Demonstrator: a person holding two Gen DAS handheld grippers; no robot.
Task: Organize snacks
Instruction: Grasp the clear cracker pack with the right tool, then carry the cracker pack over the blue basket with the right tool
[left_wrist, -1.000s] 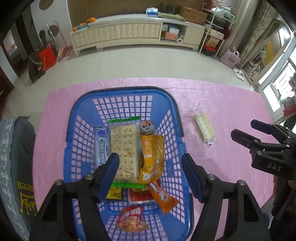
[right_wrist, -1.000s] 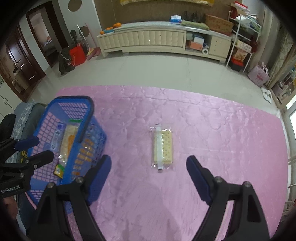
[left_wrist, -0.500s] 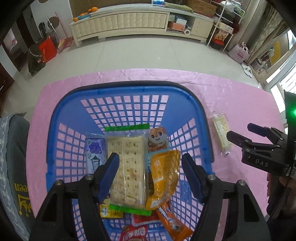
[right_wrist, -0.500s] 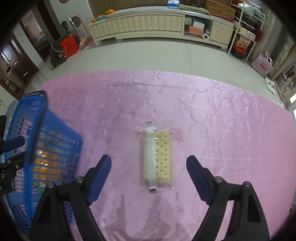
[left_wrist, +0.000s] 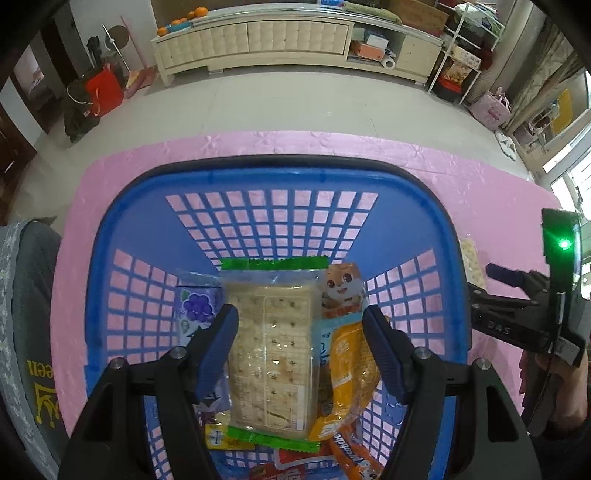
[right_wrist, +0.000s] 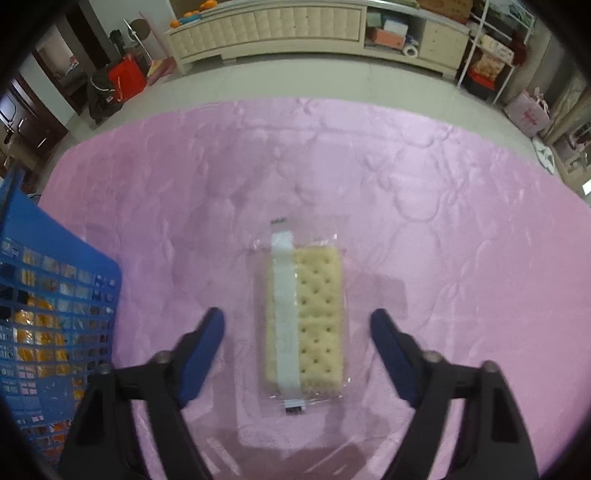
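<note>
The right gripper (right_wrist: 297, 328), jaws wide and empty, hangs over the cracker pack (right_wrist: 304, 321) lying on the pink cloth (right_wrist: 443, 206), its long axis running straight between the fingers. The left gripper (left_wrist: 300, 334), also open and empty, hovers over the basket (left_wrist: 448, 258), farther from the pack.

Both grippers are black plastic with round silver screws; the left gripper (left_wrist: 301, 347) and right gripper (right_wrist: 297, 347) have blue finger pads (left_wrist: 218, 347). White "DAS" letters mark the right one.

Soft daylight is coming from windows at right, fisheye bending is darkening edges, and the right-wrist view is blurring slightly.
</note>
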